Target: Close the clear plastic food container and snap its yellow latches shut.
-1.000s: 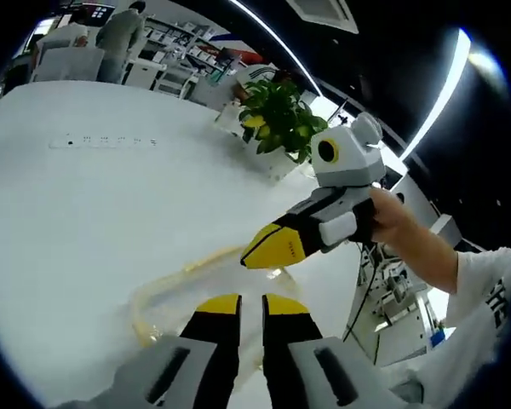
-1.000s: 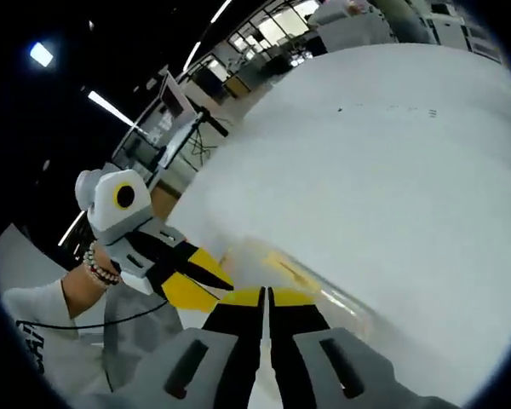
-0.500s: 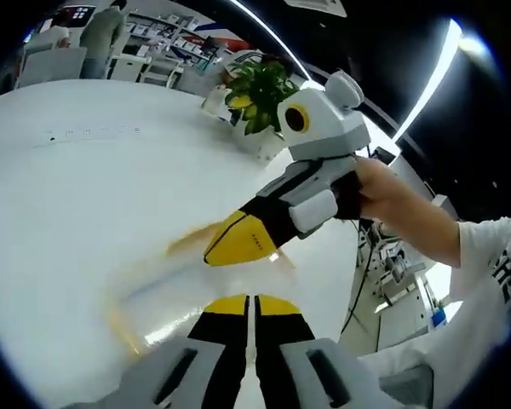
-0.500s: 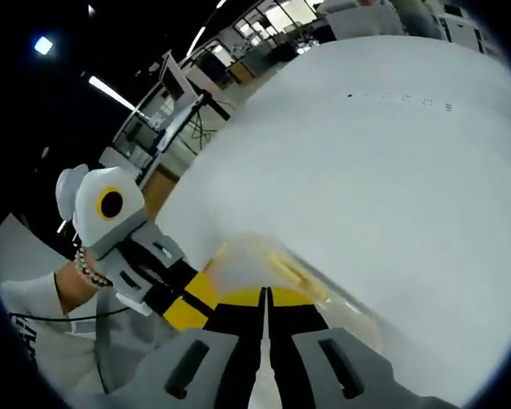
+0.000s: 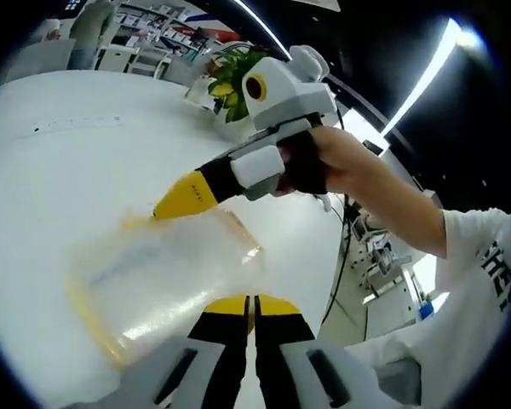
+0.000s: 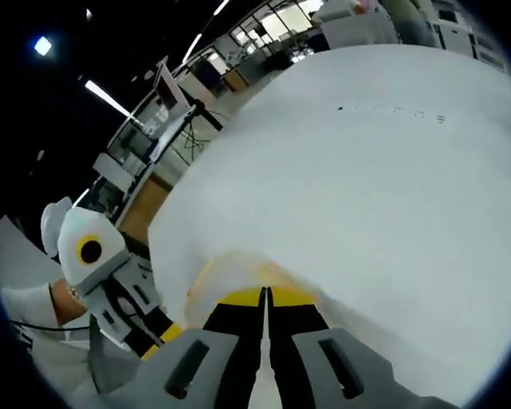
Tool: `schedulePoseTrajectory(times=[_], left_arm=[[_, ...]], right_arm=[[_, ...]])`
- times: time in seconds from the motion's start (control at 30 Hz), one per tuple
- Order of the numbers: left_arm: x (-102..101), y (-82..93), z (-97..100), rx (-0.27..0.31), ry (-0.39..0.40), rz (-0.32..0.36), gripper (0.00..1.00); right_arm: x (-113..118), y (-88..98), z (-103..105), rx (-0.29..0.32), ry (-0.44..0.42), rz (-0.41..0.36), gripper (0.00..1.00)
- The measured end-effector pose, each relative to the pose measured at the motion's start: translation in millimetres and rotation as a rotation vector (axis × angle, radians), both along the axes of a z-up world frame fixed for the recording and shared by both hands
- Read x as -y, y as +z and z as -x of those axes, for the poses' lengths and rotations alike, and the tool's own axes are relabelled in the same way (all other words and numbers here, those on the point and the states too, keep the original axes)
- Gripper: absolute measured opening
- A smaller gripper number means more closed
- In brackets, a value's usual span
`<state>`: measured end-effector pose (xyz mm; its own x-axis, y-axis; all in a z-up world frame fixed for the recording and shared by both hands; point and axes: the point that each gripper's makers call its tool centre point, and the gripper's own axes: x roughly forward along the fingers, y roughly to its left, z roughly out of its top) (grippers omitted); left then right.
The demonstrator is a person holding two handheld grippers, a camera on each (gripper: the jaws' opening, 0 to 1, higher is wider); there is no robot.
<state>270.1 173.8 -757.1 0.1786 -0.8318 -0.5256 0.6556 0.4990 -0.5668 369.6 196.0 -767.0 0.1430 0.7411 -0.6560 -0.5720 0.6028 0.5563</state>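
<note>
The clear plastic container (image 5: pixel 157 273) with yellow latches is blurred and tilted, close in front of my left gripper (image 5: pixel 249 305). That gripper's jaws are closed together at the container's near rim. My right gripper (image 5: pixel 186 196), held in a hand (image 5: pixel 324 162), comes in from the right with its yellow tip shut and touching the container's far edge. In the right gripper view, the right gripper (image 6: pixel 266 296) is shut right against the blurred container (image 6: pixel 238 271). The left gripper (image 6: pixel 164 332) shows at the lower left.
Everything rests on a wide white table (image 5: pixel 60 162) (image 6: pixel 392 187). A potted green plant (image 5: pixel 227 75) stands at its far edge. A small strip of marks (image 6: pixel 392 111) lies far out on the table. People and shelves stand in the background.
My left jaws closed from a small gap onto the container's rim. The container has tilted up and now looks larger. My right gripper swung across to its far edge.
</note>
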Motion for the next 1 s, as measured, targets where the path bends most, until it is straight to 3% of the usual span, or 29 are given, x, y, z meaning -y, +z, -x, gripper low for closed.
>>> schedulePoseTrajectory(times=[0.27, 0.43, 0.6, 0.73, 0.83, 0.93, 1.0], left_arm=[[5, -6.7, 31.8, 0.023, -0.119, -0.040, 0.00], [4, -17.6, 34.9, 0.062, -0.138, -0.092, 0.00], [-1, -21.8, 21.6, 0.259, -0.157, -0.187, 0.00], [-8, -33.7, 24.2, 0.290, -0.205, -0.268, 0.00], [-11, -40.9, 25.5, 0.353, -0.248, -0.331, 0.00], [-3, -28.2, 31.4, 0.383, -0.278, -0.277, 0.00], [6, -10.4, 38.0, 0.383, -0.318, -0.181, 0.00]], right_arm=[[0, -2.1, -2, -0.009, -0.019, -0.009, 0.00], [-2, -2.6, 1, -0.016, -0.013, -0.017, 0.00], [-3, -4.0, 5, -0.033, -0.004, -0.023, 0.00], [-4, -4.2, 7, -0.034, -0.001, -0.025, 0.00], [-3, -3.5, 7, -0.034, -0.001, -0.028, 0.00], [-4, -1.7, 7, -0.012, 0.020, -0.022, 0.00], [-3, 0.1, 8, 0.015, 0.078, -0.006, 0.00]])
